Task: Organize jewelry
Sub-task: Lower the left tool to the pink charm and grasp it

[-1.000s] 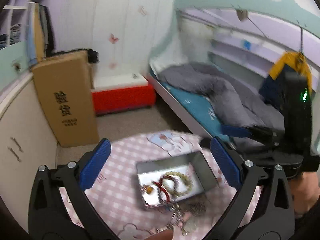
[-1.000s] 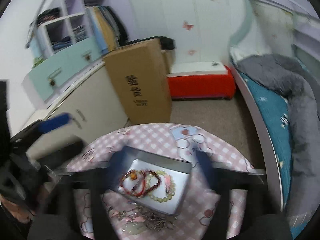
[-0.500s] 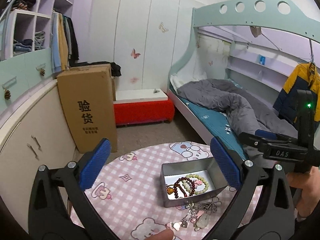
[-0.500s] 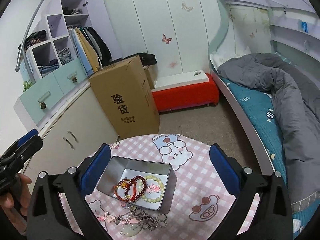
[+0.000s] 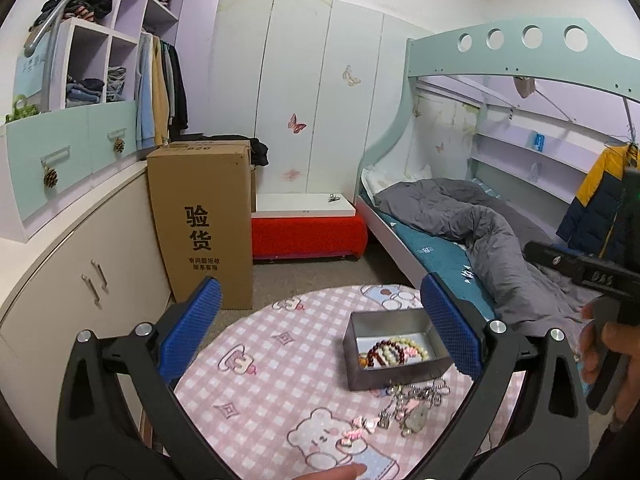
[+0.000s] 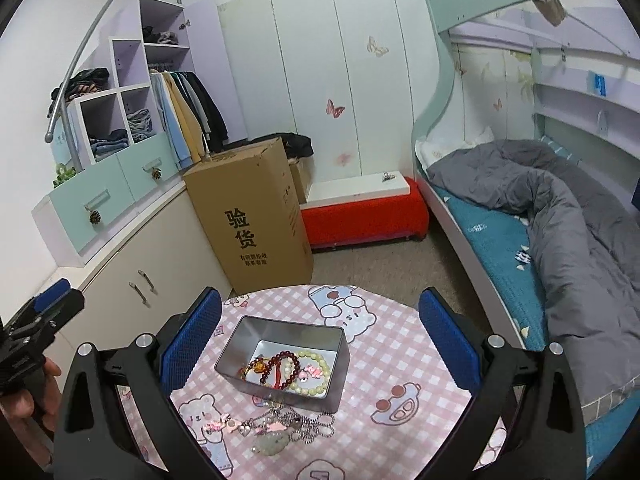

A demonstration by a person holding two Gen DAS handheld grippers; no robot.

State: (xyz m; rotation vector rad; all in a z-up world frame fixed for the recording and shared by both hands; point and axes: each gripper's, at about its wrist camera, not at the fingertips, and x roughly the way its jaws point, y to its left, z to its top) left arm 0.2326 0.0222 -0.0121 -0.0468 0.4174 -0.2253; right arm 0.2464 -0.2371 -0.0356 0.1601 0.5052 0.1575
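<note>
Pink checked cloth covers the round table [image 6: 400, 344], where a metal tin [image 6: 340, 364] has been set centrally to collect bracelets [image 6: 292, 368]. Chains [image 6: 280, 424] lie loose just near of it. Left gripper [image 5: 320, 340] and right gripper [image 6: 320, 340] are held spread wide, empty, above.

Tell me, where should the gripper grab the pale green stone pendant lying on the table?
Probably from straight above, pinching the pale green stone pendant across its narrow sides. It lies flat on the pink checked tablecloth, beside tangled silver chains, so a sideways approach would likely snag them.
</note>
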